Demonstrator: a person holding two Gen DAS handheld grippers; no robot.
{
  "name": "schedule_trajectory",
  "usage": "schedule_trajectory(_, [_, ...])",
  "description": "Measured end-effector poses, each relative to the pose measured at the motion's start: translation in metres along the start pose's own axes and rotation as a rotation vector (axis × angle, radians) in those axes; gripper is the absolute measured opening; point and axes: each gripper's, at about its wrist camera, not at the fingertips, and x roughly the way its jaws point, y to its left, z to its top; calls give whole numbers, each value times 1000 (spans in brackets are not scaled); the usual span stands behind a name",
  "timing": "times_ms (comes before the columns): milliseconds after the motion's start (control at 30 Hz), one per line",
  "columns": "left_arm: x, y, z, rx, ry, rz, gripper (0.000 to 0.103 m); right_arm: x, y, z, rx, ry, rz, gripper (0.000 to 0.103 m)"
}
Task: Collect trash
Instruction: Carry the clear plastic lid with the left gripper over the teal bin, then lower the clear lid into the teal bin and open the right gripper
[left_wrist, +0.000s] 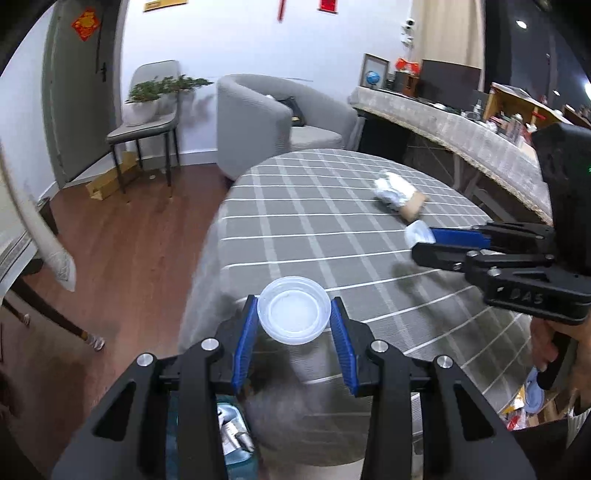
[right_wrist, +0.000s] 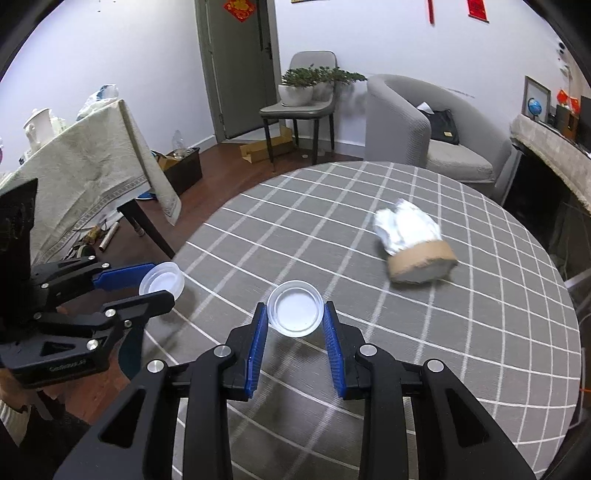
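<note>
My left gripper (left_wrist: 294, 312) is shut on a clear plastic cup (left_wrist: 294, 315) and holds it over the near left edge of the round table (left_wrist: 314, 221). It also shows at the left of the right wrist view (right_wrist: 162, 284), with its cup (right_wrist: 162, 282). My right gripper (right_wrist: 294, 312) is shut on a second clear plastic cup (right_wrist: 294, 312) above the table (right_wrist: 443, 350). It shows at the right of the left wrist view (left_wrist: 421, 242), with that cup (left_wrist: 417, 234). A crumpled paper cup with white tissue (right_wrist: 413, 242) lies on its side at the table's far right (left_wrist: 400, 195).
A grey armchair (right_wrist: 424, 129) and a chair with potted plants (right_wrist: 306, 96) stand beyond the table. A cloth-covered table (right_wrist: 85, 170) stands at the left with clutter on the floor under it. A long counter (left_wrist: 461, 136) runs along the right. A bin with trash (left_wrist: 232, 432) sits below my left gripper.
</note>
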Motion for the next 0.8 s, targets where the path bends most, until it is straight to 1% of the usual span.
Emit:
schedule_trajectory(133, [-8, 26, -3, -50, -10, 47, 42, 4, 18, 9, -12, -23, 33, 31])
schedule_trajectory(233, [-11, 46, -10, -66, 6, 77, 42, 9, 35, 16, -27, -29, 62, 31])
schedule_trajectory(400, [-6, 73, -27, -88, 82, 113, 42, 21, 65, 23, -61, -25, 98, 31])
schedule_trajectory(733, [10, 112, -66, -80, 263, 139, 42, 45, 114, 34, -99, -13, 159, 31])
schedule_trajectory(767, [12, 117, -70, -84, 286, 139, 43, 48, 120, 35, -105, -10, 165, 31])
schedule_trajectory(800, [13, 121, -75, -89, 303, 142, 46, 50, 123, 35, -109, -7, 170, 31])
